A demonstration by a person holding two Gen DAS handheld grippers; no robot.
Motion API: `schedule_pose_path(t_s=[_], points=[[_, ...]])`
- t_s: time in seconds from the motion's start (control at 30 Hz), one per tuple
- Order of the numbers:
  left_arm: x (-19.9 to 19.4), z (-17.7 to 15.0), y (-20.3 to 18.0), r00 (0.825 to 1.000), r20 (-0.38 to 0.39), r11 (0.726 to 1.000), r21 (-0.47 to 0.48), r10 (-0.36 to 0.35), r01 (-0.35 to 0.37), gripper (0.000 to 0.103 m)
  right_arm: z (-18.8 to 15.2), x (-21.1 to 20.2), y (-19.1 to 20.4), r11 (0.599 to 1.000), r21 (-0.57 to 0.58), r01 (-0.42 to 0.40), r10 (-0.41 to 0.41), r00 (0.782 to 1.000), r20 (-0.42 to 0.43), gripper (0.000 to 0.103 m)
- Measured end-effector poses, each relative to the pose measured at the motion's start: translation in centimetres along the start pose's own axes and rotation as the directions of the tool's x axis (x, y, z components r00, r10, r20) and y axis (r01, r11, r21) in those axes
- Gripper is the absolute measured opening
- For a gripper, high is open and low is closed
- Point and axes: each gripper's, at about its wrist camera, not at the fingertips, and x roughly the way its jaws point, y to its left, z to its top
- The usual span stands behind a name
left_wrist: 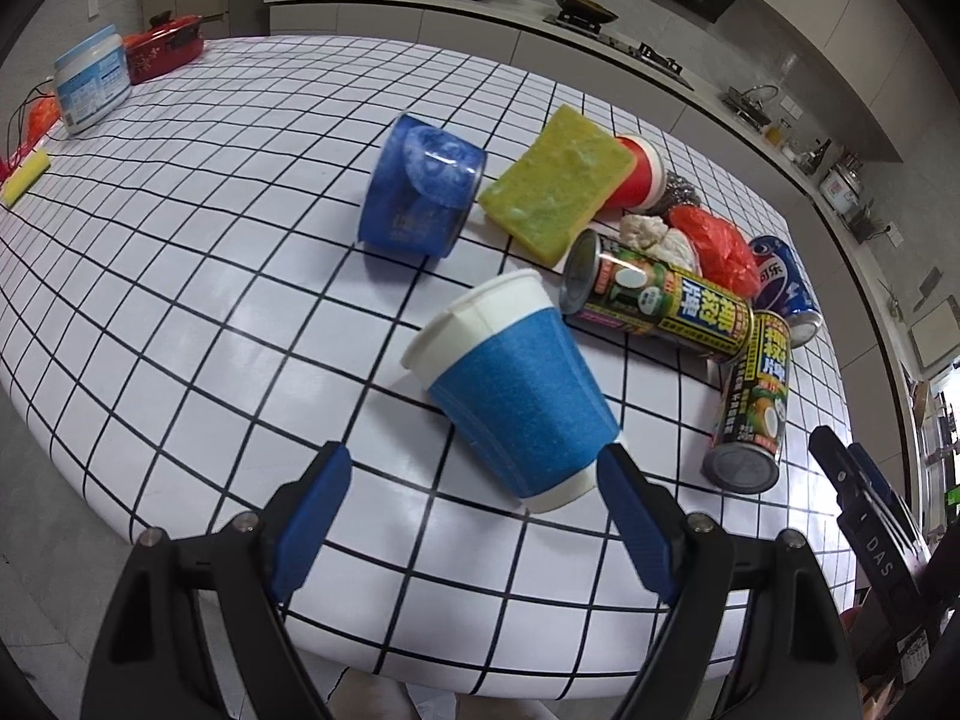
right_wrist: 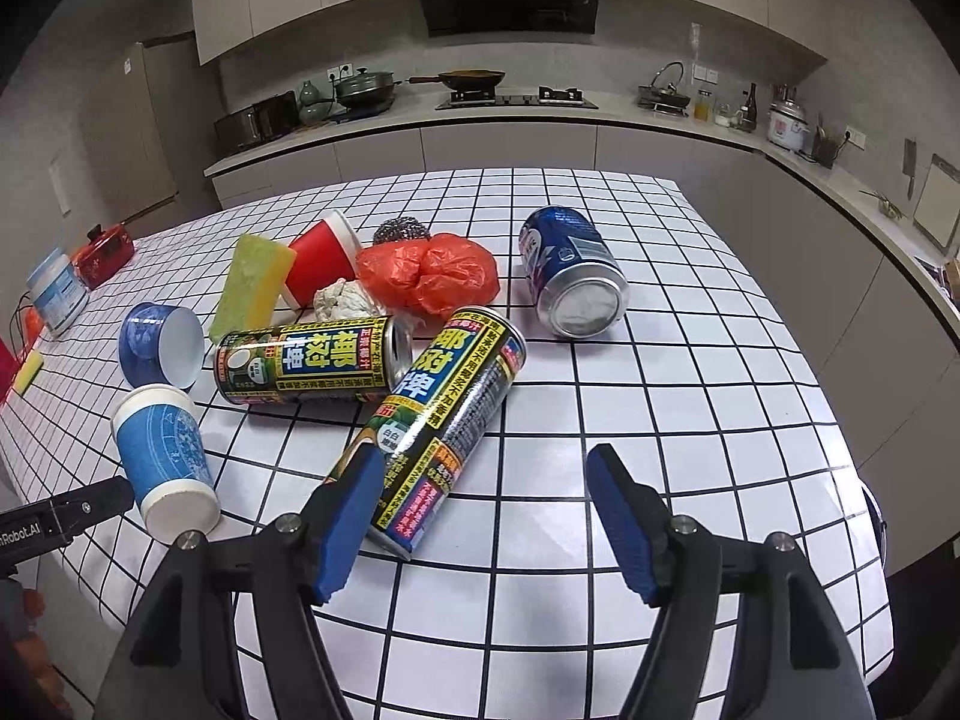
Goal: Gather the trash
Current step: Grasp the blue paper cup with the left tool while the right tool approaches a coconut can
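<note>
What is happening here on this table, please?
A person holds two handheld grippers over a white grid-patterned table littered with trash. The left gripper is open, just short of the base of a tipped blue-and-white paper cup, not yet gripping it. The right gripper is open too; its left finger is beside a lying black-and-yellow drink can, which is not between the fingers. A second such can, a blue soda can and an orange plastic bag lie untouched.
</note>
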Motion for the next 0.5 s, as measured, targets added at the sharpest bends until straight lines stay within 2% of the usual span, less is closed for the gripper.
schedule_pose_path(t_s=[0.23, 0.5], points=[[0.25, 0.12, -0.28, 1.0, -0.005, 1.0, 0.008, 0.001, -0.001, 0.085, 0.31, -0.68, -0.54, 1.0, 0.008, 0.008, -0.008, 1.0, 0.024, 0.072], [0.86, 0.26, 0.0, 1.0, -0.03, 1.0, -0.01, -0.007, 0.007, 0.085, 0.31, -0.14, -0.46, 1.0, 0.018, 0.017, -0.017, 1.0, 0.008, 0.072]])
